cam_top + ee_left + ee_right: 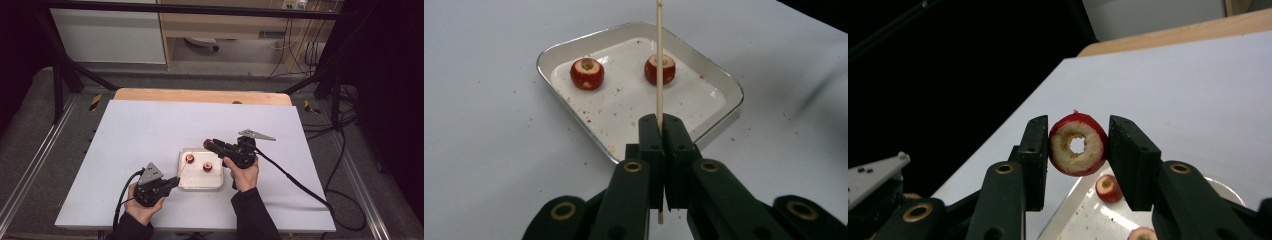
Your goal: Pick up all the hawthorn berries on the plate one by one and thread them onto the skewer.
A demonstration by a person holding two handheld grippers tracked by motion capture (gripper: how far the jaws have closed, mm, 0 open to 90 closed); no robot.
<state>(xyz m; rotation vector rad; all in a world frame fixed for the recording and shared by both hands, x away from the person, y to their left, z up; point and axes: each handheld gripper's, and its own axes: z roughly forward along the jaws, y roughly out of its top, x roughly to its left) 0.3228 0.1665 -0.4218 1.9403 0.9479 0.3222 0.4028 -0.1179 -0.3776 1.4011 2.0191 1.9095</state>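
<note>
Right now my left gripper [660,131] pinches a thin wooden skewer [659,60] upright, jaws fully closed, while my right gripper [1078,145] clamps a cored red fruit [1077,145] above the tray [719,80].

A flat white rectangular tabletop [150,135] rests on a light wooden board [200,95], whose far edge shows as a pale tan strip beyond the white sheet. Fine reddish-brown crumbs [531,120] are scattered on the white surface. Black metal frame bars [65,70] slant down at both far corners, and a horizontal black bar [200,9] crosses the top. Grey carpeted floor [30,130] surrounds the table, edged by pale metal rails [35,160]. Behind stands a white cabinet panel [107,35] beside light wooden furniture [225,25]; loose black cables [310,50] hang at the far right, possibly from a wall socket.
</note>
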